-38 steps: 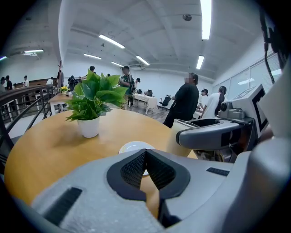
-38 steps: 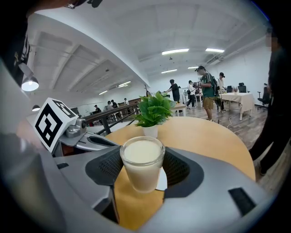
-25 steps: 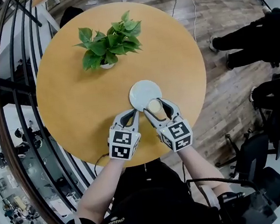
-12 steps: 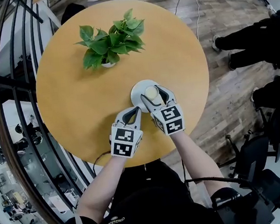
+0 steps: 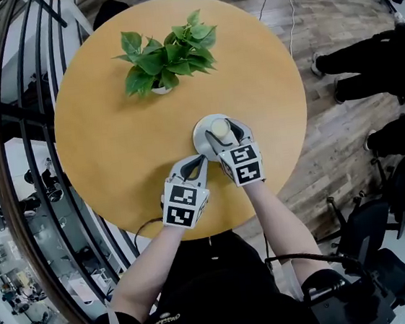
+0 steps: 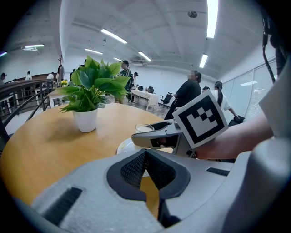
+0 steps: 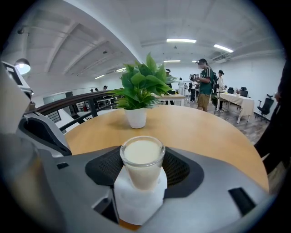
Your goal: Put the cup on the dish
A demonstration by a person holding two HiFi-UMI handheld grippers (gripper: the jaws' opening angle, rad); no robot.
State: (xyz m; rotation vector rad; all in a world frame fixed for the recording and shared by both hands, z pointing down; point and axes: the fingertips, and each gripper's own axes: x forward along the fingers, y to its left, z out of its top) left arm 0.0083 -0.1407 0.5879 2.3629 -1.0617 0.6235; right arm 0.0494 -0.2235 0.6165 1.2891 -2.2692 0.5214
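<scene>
A small clear cup (image 5: 219, 128) of milky liquid is gripped in my right gripper (image 5: 221, 131), which is shut on its sides. It stands upright over the white dish (image 5: 201, 139) on the round wooden table (image 5: 113, 146). In the right gripper view the cup (image 7: 142, 159) sits between the dark pads (image 7: 179, 166), with the dish (image 7: 136, 202) right under it; whether they touch I cannot tell. My left gripper (image 5: 196, 161) lies just left of the dish, shut and empty. Its tips (image 6: 145, 152) meet, and the cup (image 6: 144, 129) shows beyond them.
A potted green plant (image 5: 168, 52) stands on the far half of the table. A dark railing (image 5: 19, 142) curves along the left. People's legs (image 5: 365, 59) and black chairs (image 5: 385, 238) are on the wooden floor to the right.
My right gripper has carried the cup away from the table's near edge and lower, from the dish's near rim to over its middle. The left gripper has stayed put.
</scene>
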